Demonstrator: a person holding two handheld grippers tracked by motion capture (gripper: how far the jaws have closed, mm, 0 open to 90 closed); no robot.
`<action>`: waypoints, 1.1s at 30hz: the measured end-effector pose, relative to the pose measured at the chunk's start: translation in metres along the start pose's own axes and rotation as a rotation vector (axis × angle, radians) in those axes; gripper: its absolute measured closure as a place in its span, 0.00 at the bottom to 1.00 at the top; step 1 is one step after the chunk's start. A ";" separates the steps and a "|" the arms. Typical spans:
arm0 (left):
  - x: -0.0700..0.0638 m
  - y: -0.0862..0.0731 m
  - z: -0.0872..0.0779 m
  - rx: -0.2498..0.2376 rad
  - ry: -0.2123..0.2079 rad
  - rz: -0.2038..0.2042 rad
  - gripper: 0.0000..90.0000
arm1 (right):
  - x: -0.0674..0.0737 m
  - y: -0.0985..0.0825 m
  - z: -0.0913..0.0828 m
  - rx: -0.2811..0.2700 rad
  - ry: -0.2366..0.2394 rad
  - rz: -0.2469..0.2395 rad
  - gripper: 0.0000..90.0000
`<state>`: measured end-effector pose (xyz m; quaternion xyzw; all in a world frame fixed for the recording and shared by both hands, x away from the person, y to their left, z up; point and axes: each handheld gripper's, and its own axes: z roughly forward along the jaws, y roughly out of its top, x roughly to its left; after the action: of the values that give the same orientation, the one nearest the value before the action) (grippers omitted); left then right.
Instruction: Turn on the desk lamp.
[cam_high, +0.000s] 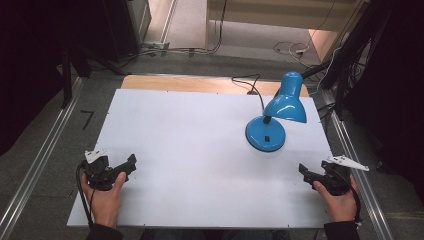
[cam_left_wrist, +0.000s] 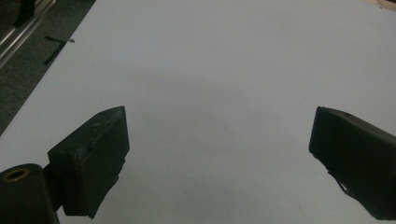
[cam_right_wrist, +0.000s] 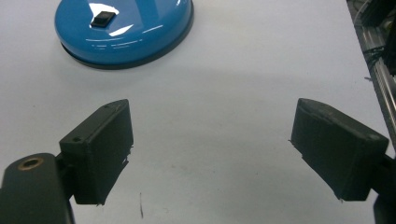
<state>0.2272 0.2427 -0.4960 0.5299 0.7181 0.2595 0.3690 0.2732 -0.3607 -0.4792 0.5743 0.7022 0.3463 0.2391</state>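
One blue lamp (cam_high: 272, 117), standing right of centre in the high view, upper half of the white board (cam_high: 190, 150). Round base (cam_high: 265, 134) flat on the board; a small black switch (cam_high: 267, 137) on top of it. Shade (cam_high: 287, 102) tilted down and to the right, above and just right of the base, joined by a dark bent neck. Black cord (cam_high: 252, 87) trailing from the lamp toward the upper edge of the board.

In the right gripper view, base (cam_right_wrist: 123, 30) at upper left, switch (cam_right_wrist: 103, 19) near the top edge, well ahead of the jaws and touched by neither.

Right gripper (cam_high: 312, 176) at lower right of the high view, held in a hand (cam_high: 340, 200), below and right of the lamp, apart from it. Jaws spread wide in its own view (cam_right_wrist: 210, 154), only bare board between them.

Left gripper (cam_high: 125, 167) at lower left of the high view, held in the other hand (cam_high: 105, 197), well apart from the lamp. Jaws likewise wide apart in its own view (cam_left_wrist: 219, 158), nothing between them but white board.

Grey floor and metal rails (cam_high: 35, 165) seen on both sides of the board.
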 end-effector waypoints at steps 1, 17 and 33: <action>0.000 0.000 0.000 0.000 0.000 0.000 0.06 | 0.001 0.000 0.000 -0.001 0.002 0.002 0.13; -0.001 0.000 0.000 0.002 -0.003 0.001 0.06 | 0.008 0.005 0.002 -0.019 0.007 -0.031 0.13; -0.002 0.000 0.000 0.002 -0.003 0.006 0.06 | 0.019 0.015 0.011 -0.028 0.033 -0.045 0.13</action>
<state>0.2276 0.2409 -0.4961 0.5329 0.7163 0.2589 0.3688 0.2866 -0.3385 -0.4732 0.5492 0.7139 0.3601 0.2430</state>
